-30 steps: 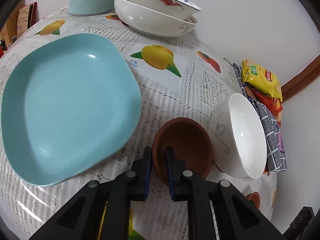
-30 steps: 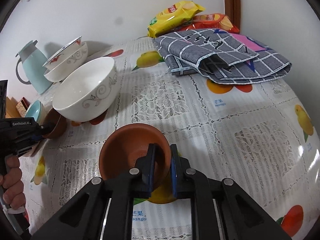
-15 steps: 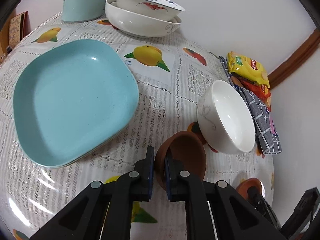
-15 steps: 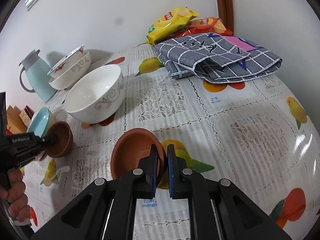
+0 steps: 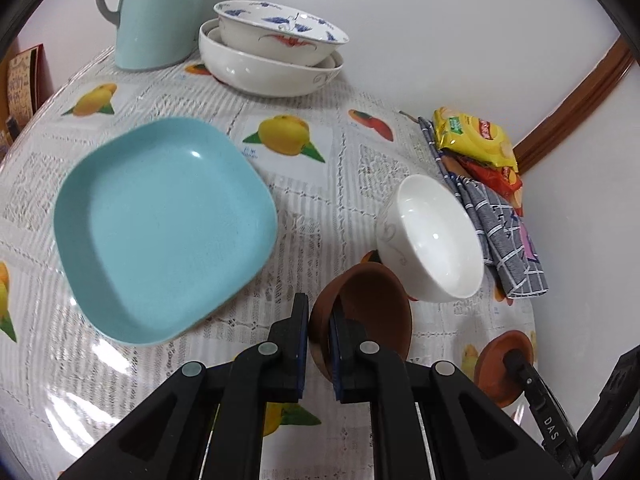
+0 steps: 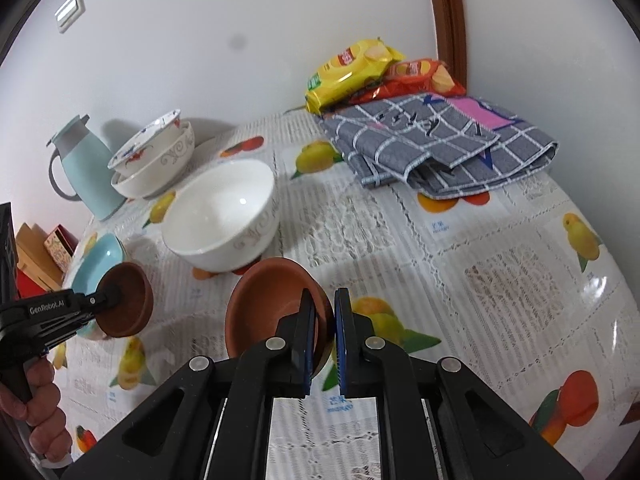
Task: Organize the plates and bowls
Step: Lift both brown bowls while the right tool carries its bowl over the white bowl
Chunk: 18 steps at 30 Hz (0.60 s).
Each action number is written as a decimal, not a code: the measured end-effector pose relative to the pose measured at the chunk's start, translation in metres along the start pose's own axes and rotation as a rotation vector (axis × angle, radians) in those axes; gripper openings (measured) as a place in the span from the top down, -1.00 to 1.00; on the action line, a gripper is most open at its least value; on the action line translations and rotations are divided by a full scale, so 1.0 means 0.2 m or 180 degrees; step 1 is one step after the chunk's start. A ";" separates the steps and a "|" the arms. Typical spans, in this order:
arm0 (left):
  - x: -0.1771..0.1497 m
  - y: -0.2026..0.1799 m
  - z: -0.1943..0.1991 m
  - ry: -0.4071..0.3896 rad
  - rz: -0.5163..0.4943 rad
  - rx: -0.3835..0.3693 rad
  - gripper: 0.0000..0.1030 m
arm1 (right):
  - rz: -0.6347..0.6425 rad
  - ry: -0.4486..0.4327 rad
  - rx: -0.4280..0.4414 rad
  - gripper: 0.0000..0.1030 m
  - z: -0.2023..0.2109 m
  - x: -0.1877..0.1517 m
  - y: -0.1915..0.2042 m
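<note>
My left gripper (image 5: 319,312) is shut on the rim of a small brown clay bowl (image 5: 372,312) and holds it above the table, beside a white bowl (image 5: 436,236). My right gripper (image 6: 323,316) is shut on the rim of a terracotta clay bowl (image 6: 268,304), lifted in front of the same white bowl (image 6: 224,212). A light blue square plate (image 5: 160,228) lies to the left. Two stacked patterned bowls (image 5: 276,52) stand at the back. The left gripper's bowl shows in the right wrist view (image 6: 128,300), and the right gripper's bowl in the left wrist view (image 5: 500,364).
A light blue jug (image 5: 160,12) stands at the back left. A grey checked cloth (image 6: 440,144) and snack packets (image 6: 360,68) lie by the wall at the far right. Boxes (image 6: 44,256) stand off the table's left edge.
Both grippers have lifted their clay bowls off the table and pulled back. The two clay bowls have come closer together.
</note>
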<state>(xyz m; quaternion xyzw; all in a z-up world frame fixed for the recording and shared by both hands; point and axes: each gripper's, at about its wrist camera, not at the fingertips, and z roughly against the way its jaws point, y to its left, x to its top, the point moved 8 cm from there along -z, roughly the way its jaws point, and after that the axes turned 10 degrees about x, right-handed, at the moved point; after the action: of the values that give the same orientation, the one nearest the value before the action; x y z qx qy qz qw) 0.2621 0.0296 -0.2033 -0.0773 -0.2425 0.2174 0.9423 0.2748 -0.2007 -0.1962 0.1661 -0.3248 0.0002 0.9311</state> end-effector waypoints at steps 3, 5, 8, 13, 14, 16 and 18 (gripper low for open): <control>0.03 -0.01 0.04 -0.0044 -0.0068 0.0017 0.82 | -0.0001 -0.0038 0.0016 0.82 0.02 0.04 0.03; 0.04 -0.01 0.07 -0.0083 -0.0112 0.0039 0.82 | 0.0019 -0.0074 0.0020 0.82 0.04 0.06 0.06; 0.09 0.00 0.11 -0.0192 -0.0176 0.0113 0.82 | 0.0041 -0.0113 0.0050 0.82 0.06 0.11 0.10; 0.16 0.00 0.18 -0.0306 -0.0242 0.0109 0.82 | 0.0131 -0.0188 0.0042 0.82 0.08 0.18 0.18; 0.17 -0.01 0.19 -0.0333 -0.0251 0.0114 0.82 | 0.0139 -0.0200 0.0046 0.82 0.09 0.20 0.19; 0.20 -0.01 0.22 -0.0380 -0.0266 0.0107 0.82 | 0.0166 -0.0221 0.0036 0.82 0.08 0.22 0.21; 0.22 -0.01 0.23 -0.0417 -0.0272 0.0089 0.82 | 0.0203 -0.0229 0.0019 0.82 0.07 0.24 0.23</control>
<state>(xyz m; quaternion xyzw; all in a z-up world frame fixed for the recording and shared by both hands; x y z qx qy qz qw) 0.2751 0.0495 -0.1437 -0.0393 -0.3036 0.1849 0.9339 0.2994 -0.1665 -0.1414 0.1582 -0.3631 0.0249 0.9179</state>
